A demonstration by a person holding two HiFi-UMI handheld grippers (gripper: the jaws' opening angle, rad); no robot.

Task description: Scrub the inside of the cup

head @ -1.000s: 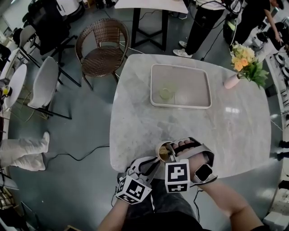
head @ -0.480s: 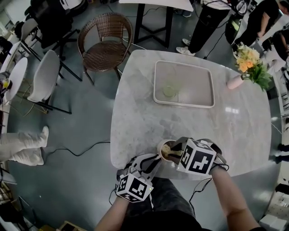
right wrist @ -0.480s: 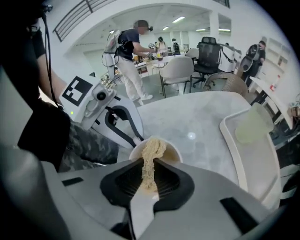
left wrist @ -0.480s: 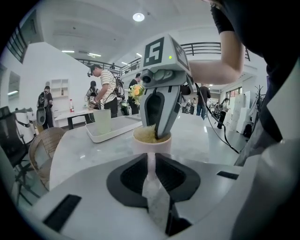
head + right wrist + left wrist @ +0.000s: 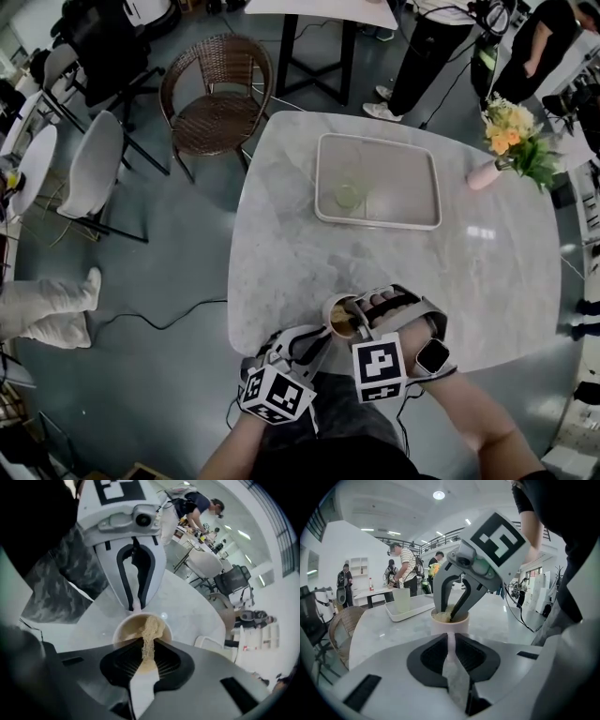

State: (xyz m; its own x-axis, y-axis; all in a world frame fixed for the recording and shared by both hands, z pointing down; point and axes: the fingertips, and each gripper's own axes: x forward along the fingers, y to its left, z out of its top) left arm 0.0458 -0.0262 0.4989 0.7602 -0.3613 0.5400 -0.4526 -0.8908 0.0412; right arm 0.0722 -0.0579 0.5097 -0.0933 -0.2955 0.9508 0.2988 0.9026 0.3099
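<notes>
Position: white marble-topped bench point(image 5: 487, 281), person at its near edge with a gripper in each hand.

The pale cream cylindrical cup point(image 5: 449, 625) stands upright on the bench close to the near edge, directly in front of the person and well apart from the tray.

The left gripper point(image 5: 322, 337) reaches the cup low, from the person's side. Its jaws are clenched on a narrow pale part running down from the cup's near wall. I cannot tell whether that part is a handle or the wall itself.

The right gripper point(image 5: 143, 645) is above the cup, angled down into its mouth. Its jaws are clenched on a tan coarse-textured sponge piece point(image 5: 151, 629). The sponge sticks out past the jaw tips, and its free end sits inside the cup, up near the rim. The jaw tips themselves dip below the rim line. There is a smartwatch point(image 5: 432, 356) on the wrist of the hand holding this gripper.

Elsewhere on the bench:
- A white rectangular tray point(image 5: 412, 217) sits on the far half, with a clear greenish glass tumbler point(image 5: 348, 194) upright in its left part.
- A pink vase of yellow and orange flowers point(image 5: 483, 172) stands near the far right corner.

Off the bench, a brown wicker chair point(image 5: 217, 94) stands on the grey floor beyond the far left corner. Several people stand further back.
</notes>
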